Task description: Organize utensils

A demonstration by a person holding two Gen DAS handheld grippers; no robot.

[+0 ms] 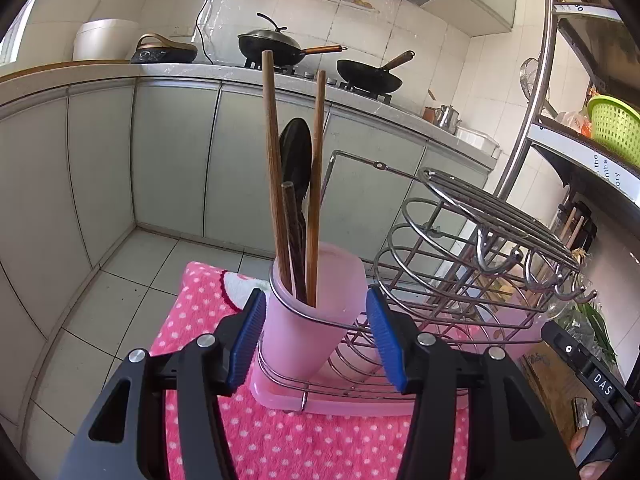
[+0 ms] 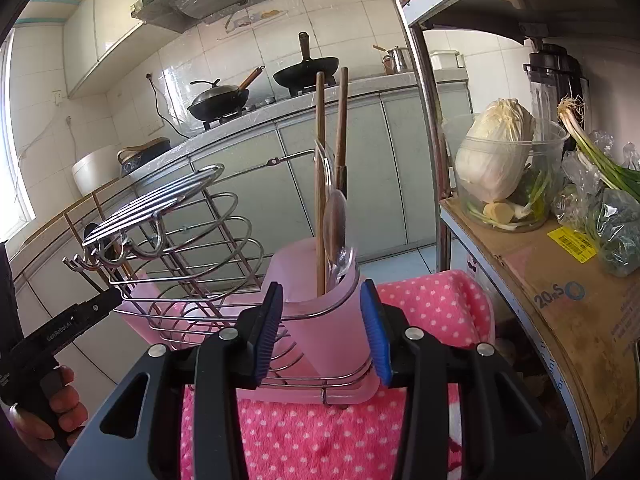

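A wire dish rack [image 1: 460, 248] fills the centre and right of the left view, sitting on a pink tray [image 1: 360, 402] over a pink dotted towel [image 1: 280, 440]. It looks stiff and light, awkward to lift except by its rim.

In the rack's near corner, low in the centre of both views, stands a pink plastic cup [image 1: 308, 320], ringed by a wire hoop. It seems light, smooth and slightly slippery, and top-heavy with its load; best taken around the lower body.

Inside the cup, rising to the upper centre, stand two long wooden chopsticks [image 1: 272, 160], a darker stick [image 1: 294, 232], a black spoon [image 1: 296, 152] and a clear spoon [image 2: 336, 224] (hard to spot). They are thin, rigid and light, and lean loosely; each is best pinched mid-shaft, above the cup's rim.

The left gripper [image 1: 316, 336] has its blue fingers [image 1: 250, 336] apart on either side of the cup, holding nothing. The right gripper [image 2: 324, 328] likewise has its fingers [image 2: 374, 332] apart and empty, flanking the cup.
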